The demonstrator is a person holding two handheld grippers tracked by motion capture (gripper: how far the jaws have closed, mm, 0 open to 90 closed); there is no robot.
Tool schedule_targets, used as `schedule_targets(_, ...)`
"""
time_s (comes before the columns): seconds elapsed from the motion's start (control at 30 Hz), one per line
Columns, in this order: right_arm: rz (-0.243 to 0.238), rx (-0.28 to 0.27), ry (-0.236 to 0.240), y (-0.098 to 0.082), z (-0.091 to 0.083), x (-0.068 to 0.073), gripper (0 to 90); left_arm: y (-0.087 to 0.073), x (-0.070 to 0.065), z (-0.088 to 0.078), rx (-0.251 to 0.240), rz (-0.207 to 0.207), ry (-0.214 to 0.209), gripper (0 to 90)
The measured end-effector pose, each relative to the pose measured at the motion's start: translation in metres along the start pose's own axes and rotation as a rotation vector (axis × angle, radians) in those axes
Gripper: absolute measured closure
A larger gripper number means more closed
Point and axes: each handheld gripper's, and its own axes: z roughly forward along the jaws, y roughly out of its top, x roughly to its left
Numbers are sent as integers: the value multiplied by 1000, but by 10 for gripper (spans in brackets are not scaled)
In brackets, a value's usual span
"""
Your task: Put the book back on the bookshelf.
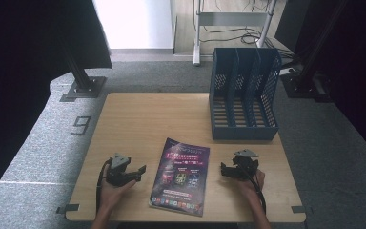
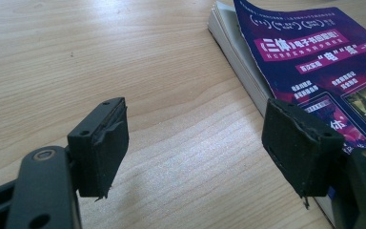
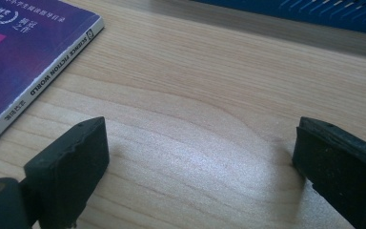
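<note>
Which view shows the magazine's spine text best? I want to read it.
The right gripper view: the magazine lies close, its spine lettering legible. The high view shows the whole cover, lettering too small. The left gripper view shows its page edges and cover.

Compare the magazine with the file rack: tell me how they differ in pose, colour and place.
The magazine lies flat on the table; the file rack stands upright. The magazine's cover is purple with printed pictures; the rack is plain blue with slotted walls. The magazine sits near the front edge between the left gripper and right gripper; the rack stands at the far right. Both rest on the table, untouched.
</note>
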Motion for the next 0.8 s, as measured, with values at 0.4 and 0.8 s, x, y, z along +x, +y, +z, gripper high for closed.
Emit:
schedule_targets(0.4, 5, -15, -4, -3, -4, 1, 108, 1, -4, 3, 11, 18, -5, 243)
schedule_targets(0.8, 13, -26, 4, -3, -5, 0, 132, 2, -5, 5, 13, 19, -17, 243)
